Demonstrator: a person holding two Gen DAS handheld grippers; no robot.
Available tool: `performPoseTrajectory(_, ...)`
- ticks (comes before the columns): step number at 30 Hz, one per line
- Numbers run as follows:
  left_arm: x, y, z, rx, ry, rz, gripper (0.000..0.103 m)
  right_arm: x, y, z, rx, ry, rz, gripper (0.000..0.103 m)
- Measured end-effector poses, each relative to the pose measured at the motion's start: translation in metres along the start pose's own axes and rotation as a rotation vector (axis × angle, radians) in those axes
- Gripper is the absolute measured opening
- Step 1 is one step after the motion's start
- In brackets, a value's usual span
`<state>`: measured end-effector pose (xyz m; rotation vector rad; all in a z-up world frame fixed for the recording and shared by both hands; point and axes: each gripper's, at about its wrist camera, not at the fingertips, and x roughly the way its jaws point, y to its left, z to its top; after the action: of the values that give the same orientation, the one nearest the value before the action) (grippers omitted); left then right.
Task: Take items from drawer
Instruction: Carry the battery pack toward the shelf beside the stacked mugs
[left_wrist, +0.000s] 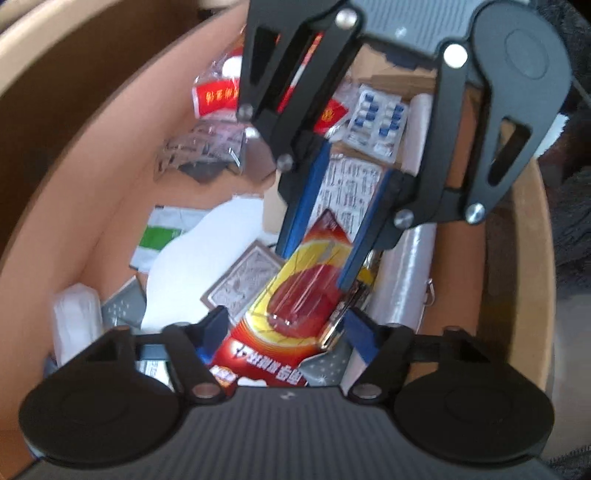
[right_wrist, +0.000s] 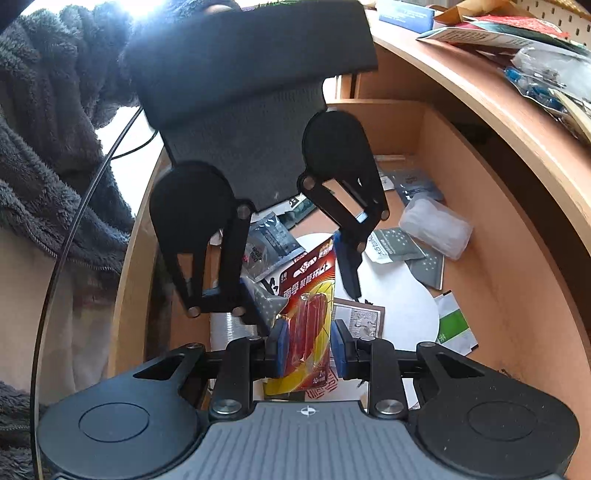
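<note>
Right gripper (right_wrist: 306, 350): its jaws are closed on the red and yellow battery pack (right_wrist: 314, 314), one blue pad (right_wrist: 281, 347) on each side of the blister.
Left gripper (left_wrist: 284, 332): jaws spread wide with nothing between them, on either side of the near end of the same pack (left_wrist: 295, 302); I cannot tell whether a pad touches the card.
Battery pack position: inside the drawer (right_wrist: 480, 221), tilted, above the loose papers; whether its far end rests on the pile I cannot tell.
Left in the drawer: a blue pill blister (left_wrist: 380, 122), a red envelope (left_wrist: 216, 98), a clear film roll (left_wrist: 406, 280), a white paper sheet (right_wrist: 399, 306), a green and white packet (right_wrist: 454, 325), a clear plastic case (right_wrist: 436, 225), grey starred sachets (right_wrist: 424, 266) and a patterned card (left_wrist: 240, 284).
On the counter (right_wrist: 461, 74): a few packets and leaflets lie at the far right; whether they came out of the drawer cannot be told.
Progress: one item is gripped but not yet out; judging by the clutter, most of the emptying is left.
Next, likely: lift the pack clear of the drawer wall and set it on the counter.
</note>
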<state>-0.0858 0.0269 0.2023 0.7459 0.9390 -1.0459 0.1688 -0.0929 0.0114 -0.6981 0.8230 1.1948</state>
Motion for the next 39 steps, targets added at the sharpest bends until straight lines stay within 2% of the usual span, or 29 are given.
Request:
performPoseTrajectory(2,0.006,0.042,0.003,-0.033,-0.013,-0.013,0.037,0.002,0.001,-0.001,-0.014,0.001,-0.034,0.027)
performPoseTrajectory(4,-0.014,0.034,0.001,-0.036,-0.011,-0.018,0.034,0.003,-0.001,-0.002,-0.01,0.007,-0.039,0.027)
performPoseTrajectory(8,-0.06,-0.003,-0.003,0.022,-0.013,-0.013,0.028,0.01,0.002,-0.005,-0.046,0.04,-0.037,0.033)
performPoseTrajectory(11,-0.091,-0.018,-0.004,0.05,-0.018,-0.025,0.026,0.022,0.005,-0.009,-0.06,0.065,-0.063,0.032)
performPoseTrajectory(14,-0.117,-0.016,0.006,0.047,-0.021,-0.027,0.025,0.023,0.007,-0.009,-0.056,0.067,-0.058,0.019)
performPoseTrajectory(15,-0.12,-0.007,-0.001,0.051,-0.022,-0.021,0.026,0.021,0.009,-0.008,-0.07,0.063,-0.063,0.017)
performPoseTrajectory(19,-0.141,0.01,0.014,0.038,-0.04,0.013,0.032,0.004,0.017,0.001,-0.119,0.028,-0.093,0.013)
performPoseTrajectory(20,-0.12,0.03,0.021,0.04,-0.046,0.021,0.034,-0.003,0.018,0.003,-0.125,0.01,-0.098,0.013)
performPoseTrajectory(21,-0.126,0.032,0.023,0.043,-0.059,0.032,0.034,-0.01,0.018,0.005,-0.131,-0.01,-0.096,0.013)
performPoseTrajectory(25,-0.195,0.008,0.025,0.076,-0.129,0.081,0.034,-0.048,0.022,0.009,-0.133,-0.102,-0.107,0.013)
performPoseTrajectory(29,-0.263,-0.015,0.02,0.13,-0.227,0.186,0.034,-0.091,0.046,0.019,-0.144,-0.198,-0.213,0.013)
performPoseTrajectory(32,-0.316,-0.03,0.018,0.124,-0.321,0.268,0.036,-0.122,0.068,0.029,-0.176,-0.249,-0.332,0.013)
performPoseTrajectory(34,-0.357,-0.042,0.02,0.136,-0.396,0.354,0.037,-0.143,0.077,0.04,-0.191,-0.283,-0.419,0.013)
performPoseTrajectory(37,-0.382,-0.033,0.03,0.108,-0.497,0.468,0.038,-0.17,0.071,0.062,-0.168,-0.34,-0.529,0.013)
performPoseTrajectory(38,-0.377,-0.02,0.035,0.087,-0.52,0.494,0.038,-0.178,0.067,0.07,-0.154,-0.359,-0.563,0.014)
performPoseTrajectory(39,-0.353,0.006,0.039,0.063,-0.533,0.514,0.038,-0.181,0.056,0.081,-0.121,-0.37,-0.582,0.014)
